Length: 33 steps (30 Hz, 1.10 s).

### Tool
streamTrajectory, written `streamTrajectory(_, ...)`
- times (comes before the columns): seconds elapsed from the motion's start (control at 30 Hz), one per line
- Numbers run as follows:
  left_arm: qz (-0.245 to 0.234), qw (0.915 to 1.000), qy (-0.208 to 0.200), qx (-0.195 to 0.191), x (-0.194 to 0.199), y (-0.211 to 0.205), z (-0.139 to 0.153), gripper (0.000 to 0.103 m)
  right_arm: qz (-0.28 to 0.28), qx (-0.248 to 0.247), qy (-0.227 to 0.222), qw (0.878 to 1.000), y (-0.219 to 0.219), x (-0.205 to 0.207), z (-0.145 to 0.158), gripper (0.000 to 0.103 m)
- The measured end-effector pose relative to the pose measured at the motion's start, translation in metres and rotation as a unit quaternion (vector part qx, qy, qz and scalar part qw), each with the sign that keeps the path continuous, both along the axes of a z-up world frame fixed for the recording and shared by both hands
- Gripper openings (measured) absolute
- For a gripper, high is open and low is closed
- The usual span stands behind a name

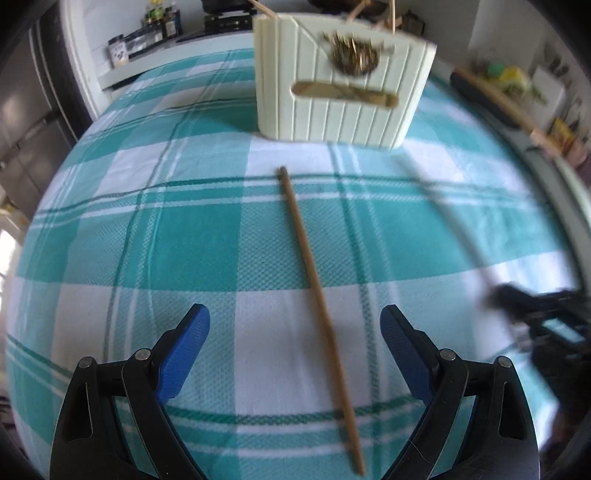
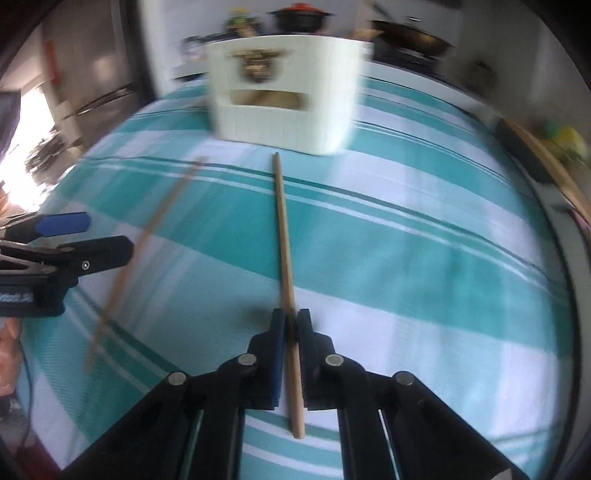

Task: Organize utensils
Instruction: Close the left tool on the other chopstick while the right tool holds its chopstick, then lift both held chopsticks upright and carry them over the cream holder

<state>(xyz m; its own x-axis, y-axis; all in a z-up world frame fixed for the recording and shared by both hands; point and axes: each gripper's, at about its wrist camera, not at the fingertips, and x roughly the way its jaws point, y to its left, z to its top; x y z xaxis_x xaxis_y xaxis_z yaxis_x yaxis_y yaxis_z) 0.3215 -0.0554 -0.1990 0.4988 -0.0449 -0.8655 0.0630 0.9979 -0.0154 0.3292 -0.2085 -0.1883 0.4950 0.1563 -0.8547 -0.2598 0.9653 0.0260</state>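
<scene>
A teal-and-white checked cloth [image 1: 184, 240] covers the table, and at its far side stands a cream holder [image 1: 340, 81] with ribbed walls, a dark emblem and a slot handle cut in its front; thin sticks rise above its rim. The left gripper [image 1: 295, 325] points steeply down at the cloth with its blue-padded jaws spread wide, nothing pressed between them. A chopstick [image 1: 317, 295] lies flat on the cloth between those open jaws, nearer the right-hand one, its far tip reaching toward the holder but stopping short of it. In the right wrist view the right gripper [image 2: 291, 321] has its jaws pressed together on a second chopstick [image 2: 284, 236], pinched near its near end, so that most of the stick runs forward toward the holder and a short length juts back between the fingers. The first chopstick [image 2: 147, 236] shows there as a blurred slanting line on the cloth, beside the left gripper [image 2: 99, 236] at the picture's left edge. Beyond the table (much of it smeared by blur) stand dark pots [image 2: 299, 18] and jars [image 1: 118, 50] on a counter.
</scene>
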Motion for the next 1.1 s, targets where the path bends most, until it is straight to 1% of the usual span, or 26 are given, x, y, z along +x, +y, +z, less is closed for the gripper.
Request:
streamTrajectory(0.03,0.001,0.9999,0.004,0.013,0.001,-0.001,-0.005,0.094,-0.011,-0.005,0.004,1.0,-0.009,-0.002,0.0,0.005)
streamTrajectory(0.13,0.006,1.0,0.003,0.003,-0.002,0.013,-0.008,0.095,-0.024,-0.014,0.016,0.999,-0.027,-0.009,0.0,0.005)
streamTrajectory(0.17,0.008,0.9999,0.004,0.007,-0.003,0.018,-0.008,0.095,-0.027,-0.013,0.021,0.999,-0.032,-0.012,0.001,0.008)
streamTrajectory(0.2,0.008,0.9999,0.006,0.011,-0.003,0.025,-0.008,0.095,-0.029,-0.017,0.027,0.999,-0.036,-0.012,0.002,0.015)
streamTrajectory(0.23,0.009,0.9999,0.01,0.011,-0.003,0.032,-0.008,0.095,-0.029,-0.02,0.032,0.999,-0.038,-0.012,0.003,0.027)
streamTrajectory(0.27,0.009,0.9998,0.016,0.008,-0.001,0.038,-0.008,0.095,-0.026,-0.022,0.037,0.999,-0.041,-0.013,0.004,0.034)
streamTrajectory(0.3,0.009,0.9997,0.023,0.007,0.002,0.044,-0.008,0.095,-0.02,-0.017,0.044,0.999,-0.043,-0.011,0.005,0.048)
streamTrajectory(0.33,0.007,0.9995,0.028,0.009,0.006,0.047,-0.008,0.095,-0.012,-0.007,0.054,0.998,-0.045,-0.003,0.003,0.052)
streamTrajectory(0.4,-0.005,0.999,0.044,0.012,0.019,0.052,-0.007,0.094,-0.001,-0.001,0.076,0.997,-0.045,0.009,0.0,0.052)
streamTrajectory(0.47,-0.012,0.9985,0.054,0.004,0.033,0.052,-0.007,0.094,0.016,-0.008,0.085,0.996,-0.037,0.023,-0.001,0.053)
streamTrajectory(0.53,-0.016,0.9982,0.056,0.011,0.049,0.048,-0.008,0.093,0.029,-0.018,0.087,0.996,-0.028,0.042,-0.002,0.053)
streamTrajectory(0.57,-0.018,0.9981,0.058,0.01,0.057,0.047,-0.008,0.089,0.033,-0.023,0.085,0.996,-0.024,0.052,-0.002,0.053)
streamTrajectory(0.6,-0.019,0.9981,0.059,0.003,0.065,0.046,-0.006,0.081,0.036,-0.024,0.082,0.996,-0.019,0.063,-0.002,0.053)
streamTrajectory(0.63,-0.019,0.9981,0.058,0.005,0.068,0.045,-0.005,0.074,0.038,-0.016,0.084,0.996,-0.017,0.075,-0.003,0.05)
streamTrajectory(0.67,-0.022,0.9982,0.055,0.005,0.073,0.043,-0.002,0.055,0.035,-0.01,0.083,0.996,-0.016,0.086,-0.003,0.048)
streamTrajectory(0.7,-0.029,0.9982,0.053,-0.001,0.076,0.041,0.0,0.034,0.032,-0.01,0.077,0.996,-0.014,0.092,-0.003,0.029)
streamTrajectory(0.73,-0.031,0.9982,0.052,-0.001,0.078,0.039,0.001,0.024,0.028,-0.014,0.074,0.997,-0.012,0.103,-0.002,0.008)
streamTrajectory(0.77,-0.034,0.9981,0.051,-0.002,0.079,0.037,0.001,0.007,0.025,-0.013,0.074,0.997,-0.011,0.107,-0.003,0.006)
streamTrajectory(0.83,-0.034,0.9985,0.043,-0.001,0.079,0.035,0.002,0.003,0.02,0.003,0.078,0.997,-0.01,0.113,-0.002,0.005)
streamTrajectory(0.93,-0.03,0.9994,0.011,0.011,0.071,0.033,0.012,0.003,0.012,0.038,0.068,0.997,-0.015,0.107,0.004,0.005)
streamTrajectory(0.97,-0.028,0.9995,-0.005,0.013,0.066,0.034,0.019,0.003,0.009,0.049,0.062,0.997,-0.017,0.104,0.008,0.005)
streamTrajectory(1.1,-0.027,0.9988,-0.04,0.007,0.051,0.035,0.041,0.003,0.003,0.082,0.029,0.996,-0.025,0.08,0.033,0.005)
